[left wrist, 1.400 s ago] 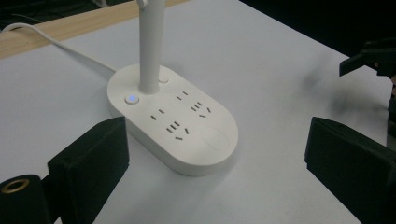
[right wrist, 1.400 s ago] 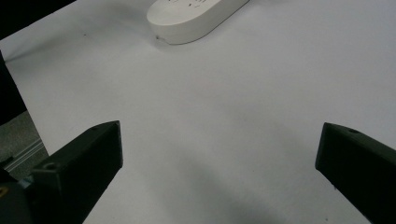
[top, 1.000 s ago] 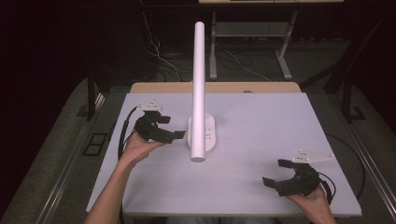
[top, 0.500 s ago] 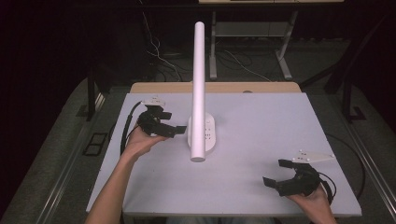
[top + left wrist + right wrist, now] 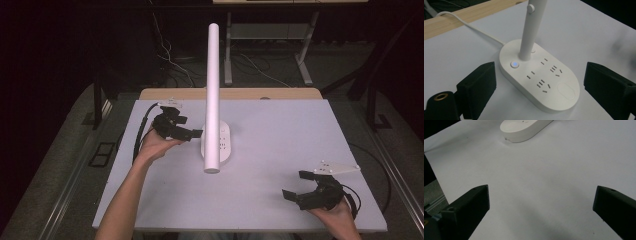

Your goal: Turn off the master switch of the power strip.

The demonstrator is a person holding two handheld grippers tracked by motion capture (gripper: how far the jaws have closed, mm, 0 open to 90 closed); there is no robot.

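High cam overhead, facing fwd; both gripper cams low, share lamp base (image 5: 541, 75).

A white bench (image 5: 280, 150) covers the middle of the frame, with a wooden strip (image 5: 250, 93) along its far edge. Cables (image 5: 172, 55) trail across the dark floor (image 5: 60, 165) at upper left.

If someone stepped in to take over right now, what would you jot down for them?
Left gripper: open, jaws either side of the lamp base, touching nothing.
Right gripper: open, holding nothing, at the table's near right corner.
Lamp: upright mid-table, its cord running to the far edge; the small button on the base glows blue.
Done: nothing gripped or pressed that I can see.
Left: probably closing in on the base or button.
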